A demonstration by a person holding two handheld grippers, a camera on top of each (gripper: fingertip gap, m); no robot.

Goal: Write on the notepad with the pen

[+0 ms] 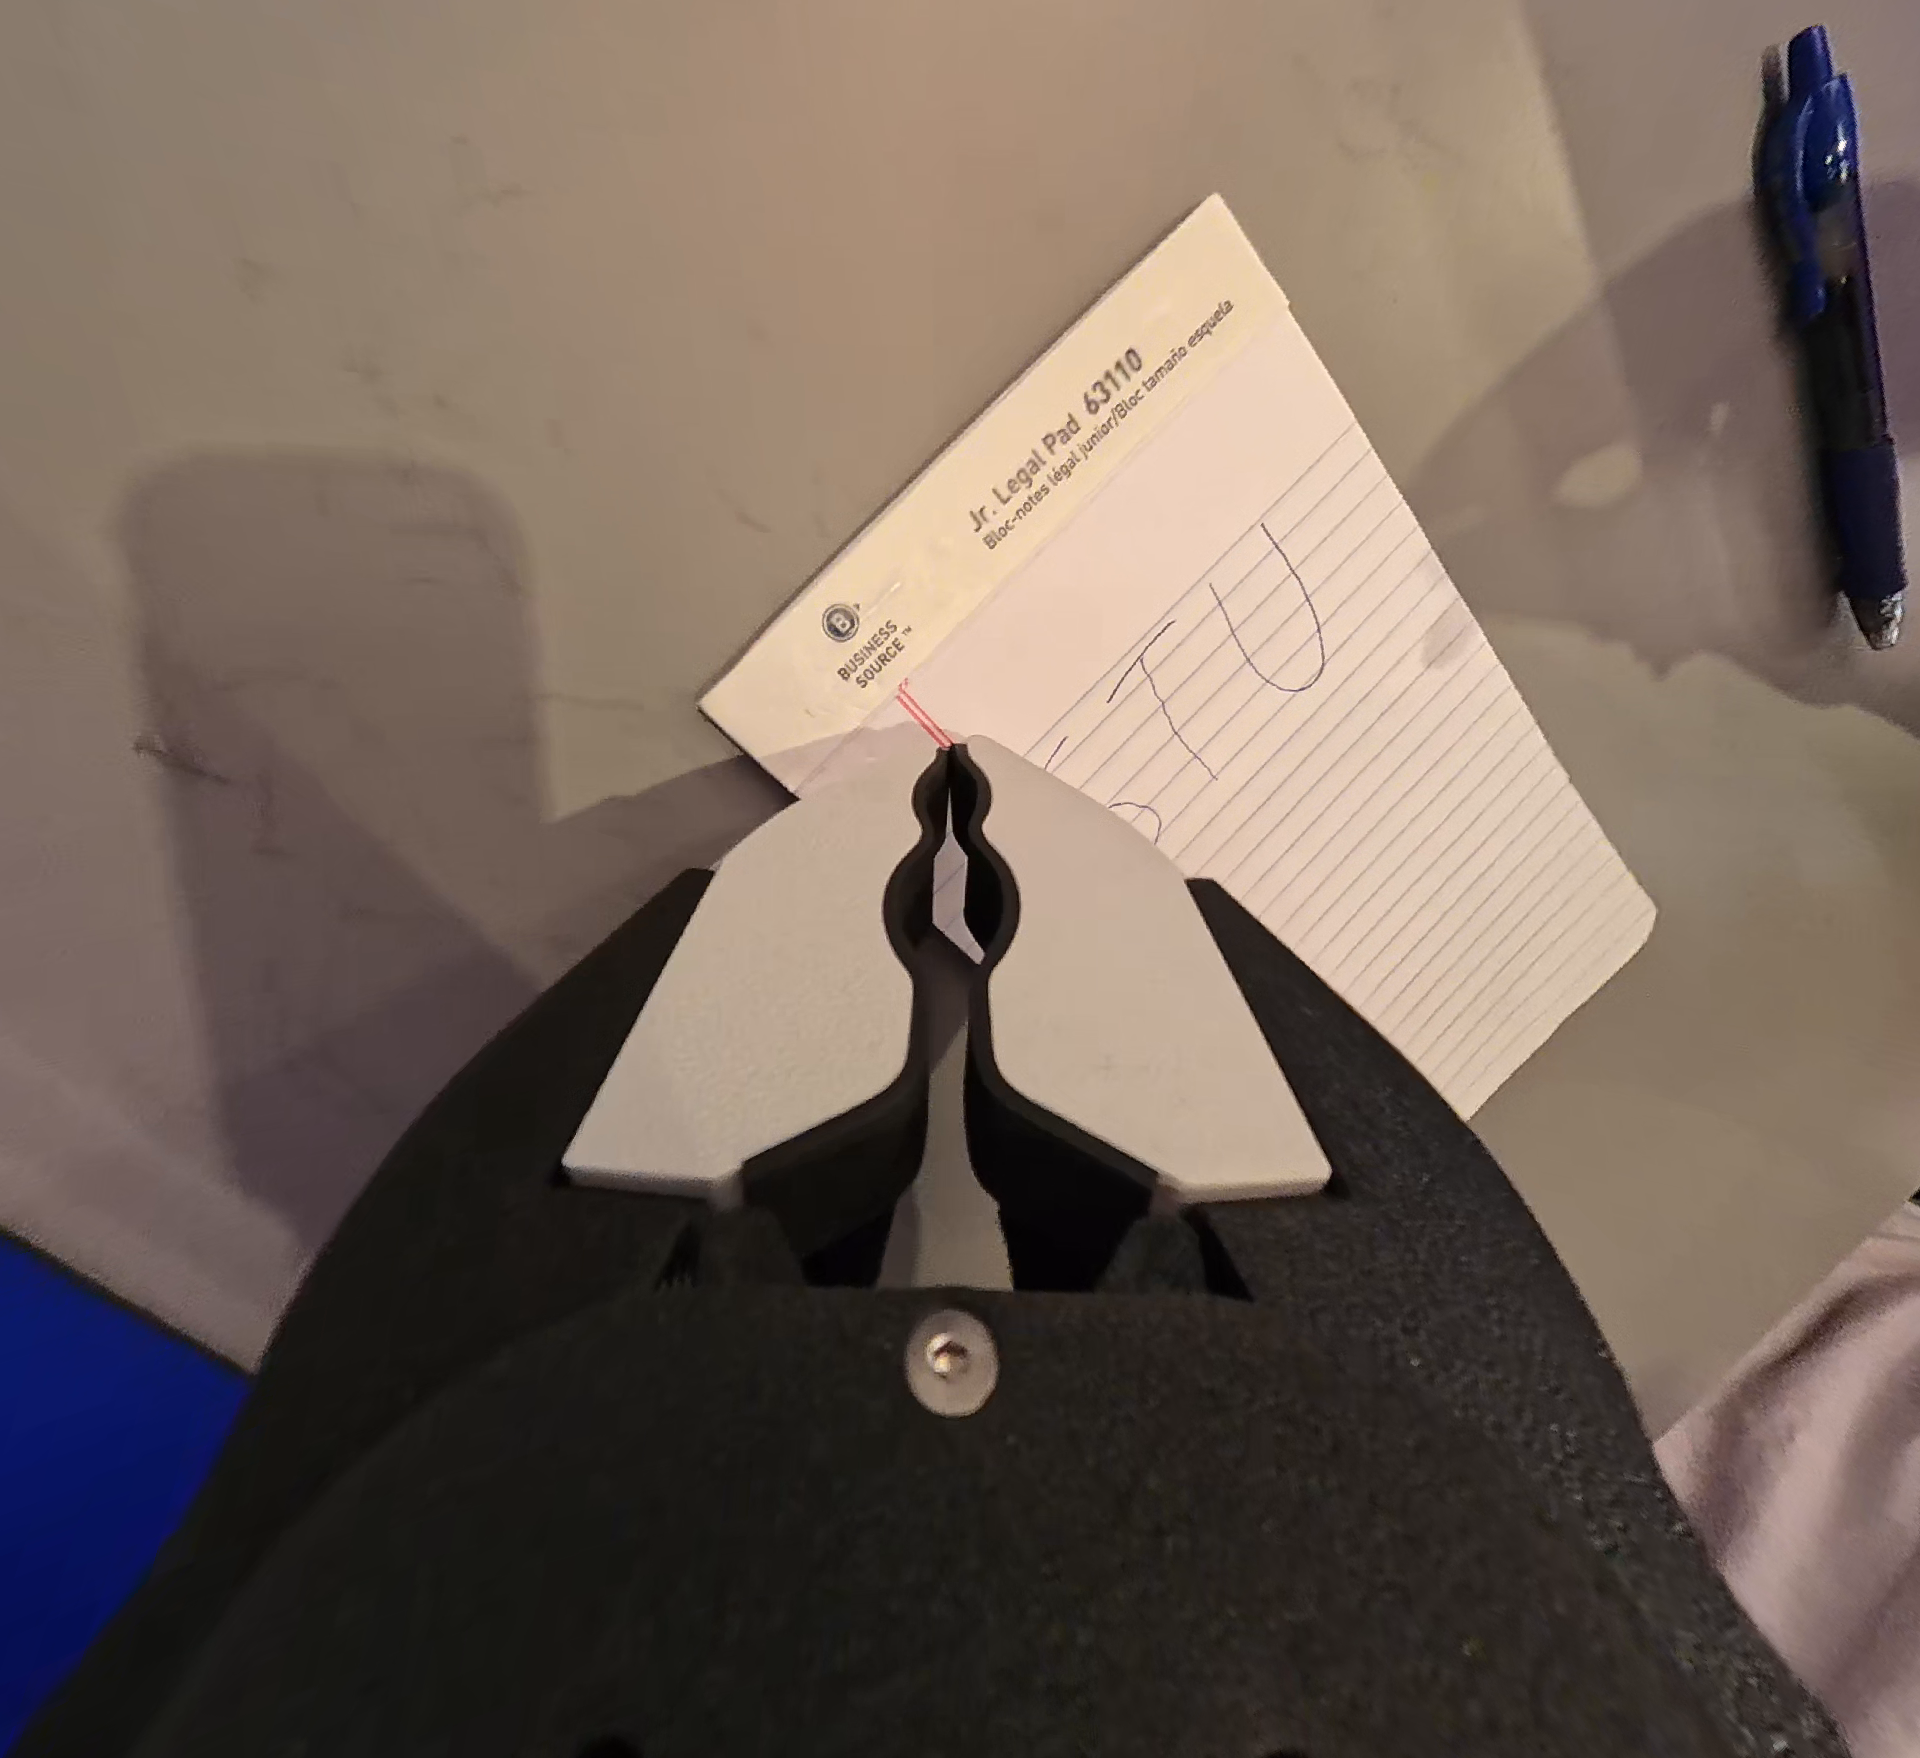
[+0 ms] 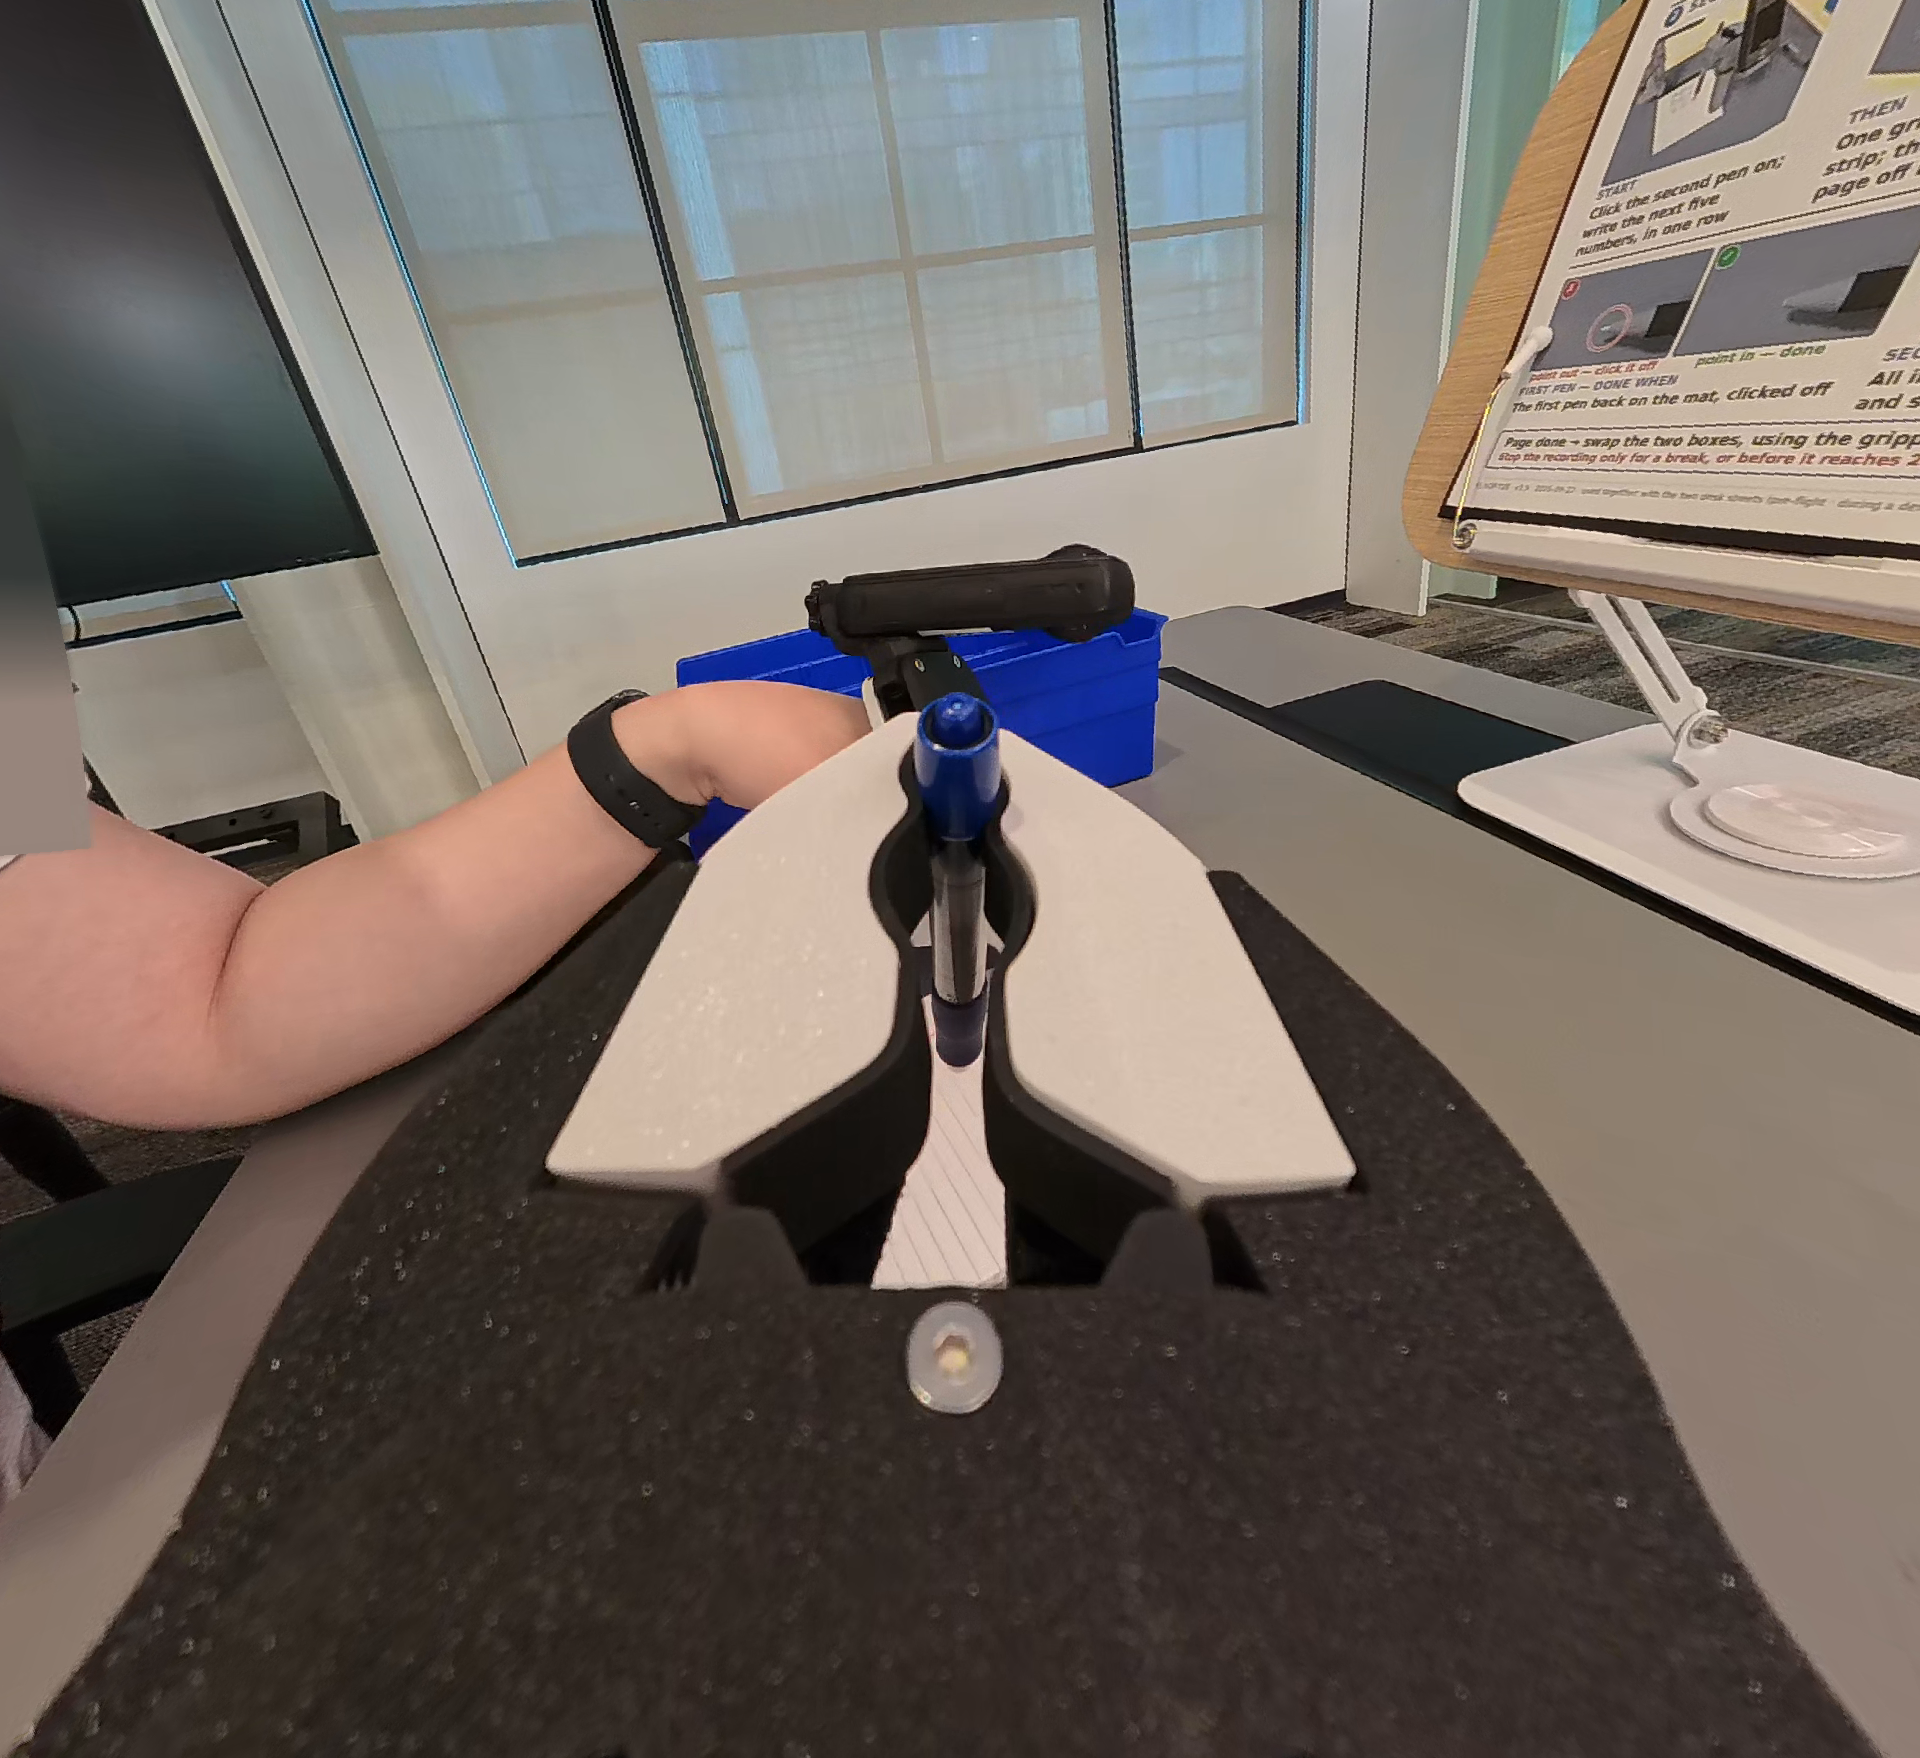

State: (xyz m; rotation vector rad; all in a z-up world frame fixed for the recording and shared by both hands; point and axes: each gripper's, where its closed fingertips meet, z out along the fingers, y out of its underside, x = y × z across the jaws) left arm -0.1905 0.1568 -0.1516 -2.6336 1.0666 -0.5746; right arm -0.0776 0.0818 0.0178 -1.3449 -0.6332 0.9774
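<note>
Around the notepad (image 1: 1195,669) the grey surface (image 1: 468,254) lies bare on its far and left sides, open for a claw to pass. The left claw (image 1: 954,752), tips together, sits over the pad's near-left corner and blocks that approach. The pen (image 1: 1834,337) hangs over the right side, with open surface between it and the pad. Further off, a blue bin (image 2: 1049,700) stands at the surface's far end, a forearm (image 2: 416,919) crosses in from the left, and a white stand (image 2: 1704,825) with a board fills the right side.
</note>
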